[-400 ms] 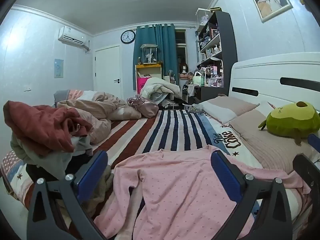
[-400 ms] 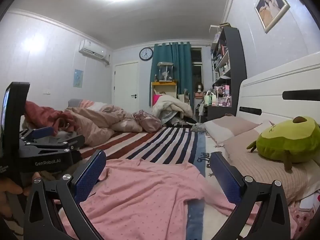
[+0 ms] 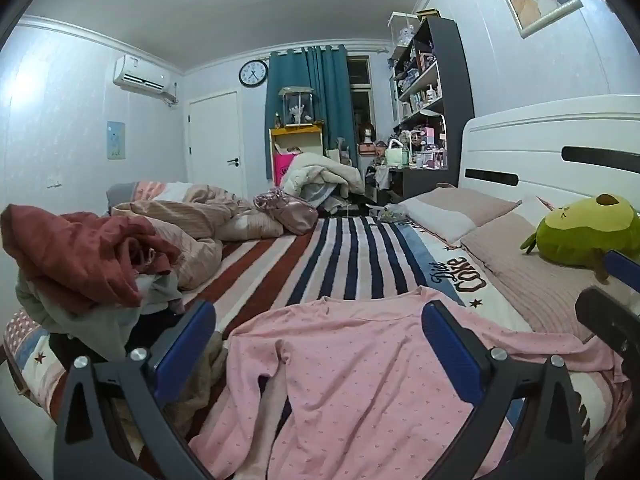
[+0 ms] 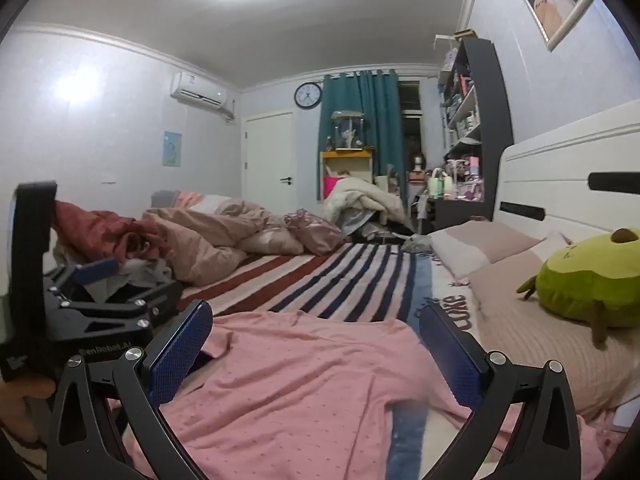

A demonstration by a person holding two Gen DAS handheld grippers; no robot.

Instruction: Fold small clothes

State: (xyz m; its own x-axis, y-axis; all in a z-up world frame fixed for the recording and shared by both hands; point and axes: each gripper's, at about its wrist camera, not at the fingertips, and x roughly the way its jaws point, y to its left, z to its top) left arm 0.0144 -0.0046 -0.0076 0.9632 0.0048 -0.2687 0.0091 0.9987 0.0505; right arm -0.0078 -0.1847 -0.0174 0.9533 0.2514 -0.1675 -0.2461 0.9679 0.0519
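A pink dotted long-sleeve top [image 3: 360, 368] lies spread on the striped bedsheet [image 3: 344, 256], one sleeve hanging toward the near left. It also shows in the right wrist view [image 4: 304, 384]. My left gripper [image 3: 316, 344] is open and empty, hovering just above the top. My right gripper [image 4: 316, 344] is open and empty above the top's right part. The left gripper's body [image 4: 80, 312] shows at the left of the right wrist view.
A pile of red and grey clothes [image 3: 80, 264] sits at the bed's left edge. A crumpled beige quilt [image 3: 192, 216] and pink bag [image 3: 288, 208] lie behind. Pillows [image 3: 460, 212] and a green avocado plush [image 3: 584, 232] line the white headboard [image 3: 560, 148] on the right.
Both grippers have tilted slightly and dipped a little nearer the pink top. The top has not moved.
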